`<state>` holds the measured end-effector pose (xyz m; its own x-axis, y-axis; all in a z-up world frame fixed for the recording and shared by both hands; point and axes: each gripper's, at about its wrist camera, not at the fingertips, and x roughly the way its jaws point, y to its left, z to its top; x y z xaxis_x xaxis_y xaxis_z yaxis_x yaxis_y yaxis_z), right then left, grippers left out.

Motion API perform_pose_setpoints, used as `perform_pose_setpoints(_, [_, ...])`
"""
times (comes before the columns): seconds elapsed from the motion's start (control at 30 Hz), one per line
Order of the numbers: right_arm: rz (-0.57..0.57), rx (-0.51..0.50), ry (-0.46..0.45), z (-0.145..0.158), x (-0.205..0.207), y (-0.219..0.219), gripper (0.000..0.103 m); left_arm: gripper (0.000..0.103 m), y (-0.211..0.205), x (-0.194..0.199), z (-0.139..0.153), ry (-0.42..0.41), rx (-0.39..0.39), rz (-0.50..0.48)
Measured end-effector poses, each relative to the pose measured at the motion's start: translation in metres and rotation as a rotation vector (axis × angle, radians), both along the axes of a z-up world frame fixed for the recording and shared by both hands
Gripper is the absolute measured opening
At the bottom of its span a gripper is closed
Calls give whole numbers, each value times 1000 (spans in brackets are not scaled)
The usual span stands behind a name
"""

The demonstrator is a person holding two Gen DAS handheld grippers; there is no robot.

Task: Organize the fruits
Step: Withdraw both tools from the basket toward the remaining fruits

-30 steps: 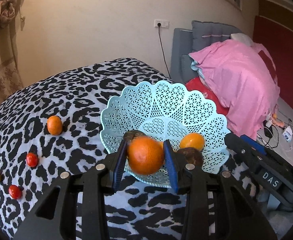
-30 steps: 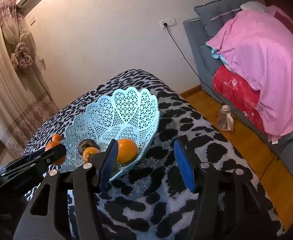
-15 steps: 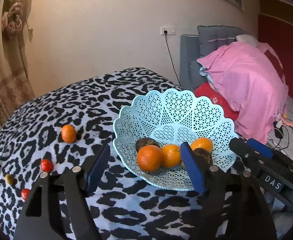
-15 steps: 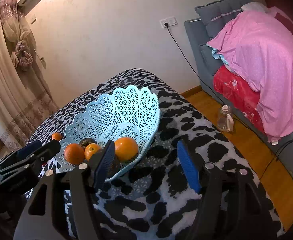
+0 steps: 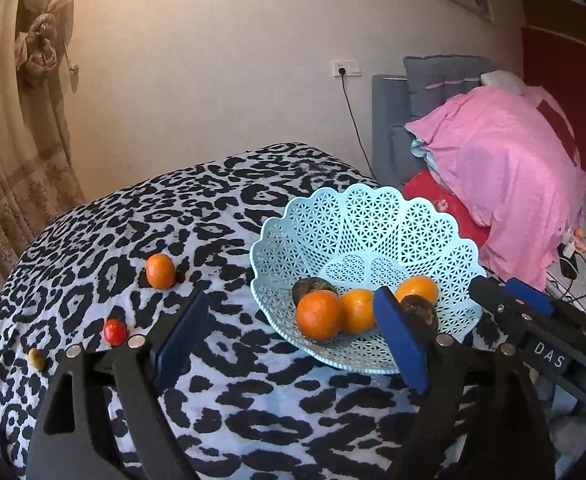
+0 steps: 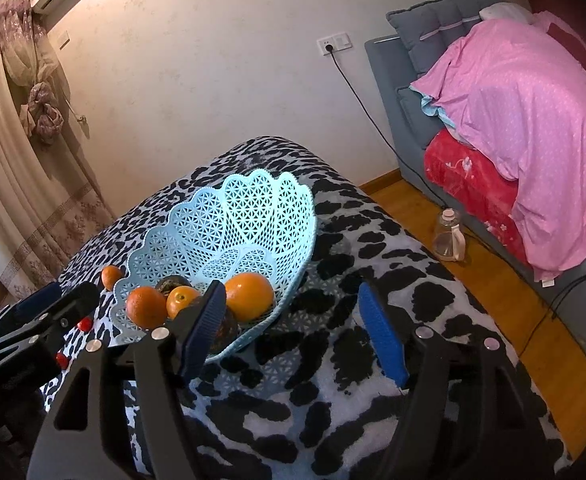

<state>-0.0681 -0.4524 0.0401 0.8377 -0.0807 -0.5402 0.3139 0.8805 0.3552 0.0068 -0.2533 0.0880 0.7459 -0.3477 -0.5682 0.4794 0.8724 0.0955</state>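
Observation:
A light blue lattice basket (image 5: pixel 373 216) (image 6: pixel 245 216) stands on the leopard-print cloth. In it lie three oranges (image 5: pixel 319 314) (image 6: pixel 249 296) and two dark fruits (image 5: pixel 313 286). My left gripper (image 5: pixel 291 340) hovers just before the basket's near rim with its jaws opening; its pads touch nothing. A loose orange (image 5: pixel 160 271), a small red fruit (image 5: pixel 115 331) and a small yellowish fruit (image 5: pixel 36 357) lie on the cloth to its left. My right gripper (image 6: pixel 293 332) is at the basket's right side, jaws opening, with nothing gripped.
A grey sofa (image 6: pixel 397 76) under a pink blanket (image 6: pixel 525 120) stands to the right. A plastic bottle (image 6: pixel 447 236) sits on the wooden floor beside it. The cloth-covered table drops off at its right edge. Curtains (image 5: pixel 21 140) hang at the left.
My left gripper let go of the orange, which now lies in the basket with the others, and its jaws spread wide as it drew back. The right jaws widened a little.

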Motion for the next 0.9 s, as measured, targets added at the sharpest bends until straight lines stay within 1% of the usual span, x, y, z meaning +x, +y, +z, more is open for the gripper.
perform_pose_setpoints(0.3, [-10, -17, 9, 1, -1, 2, 70, 85, 16, 0, 0, 8, -15, 21])
perform_pose_setpoints(0.43, [-14, -17, 10, 2, -3, 3, 70, 85, 34, -2, -2, 20, -34, 41])
perform_pose_setpoints(0.53, [-13, -21, 13, 3, -5, 5, 70, 85, 57, -1, -7, 45, -45, 77])
perform_pose_setpoints(0.7, [-3, -24, 17, 5, -5, 10, 70, 85, 104, 6, -16, 100, -80, 182])
perform_pose_setpoints(0.83, [21, -21, 19, 7, -7, 20, 70, 85, 140, 11, -20, 123, -110, 268])
perform_pose_setpoints(0.9, [39, -21, 20, 8, -7, 25, 70, 85, 153, 12, -20, 125, -115, 296])
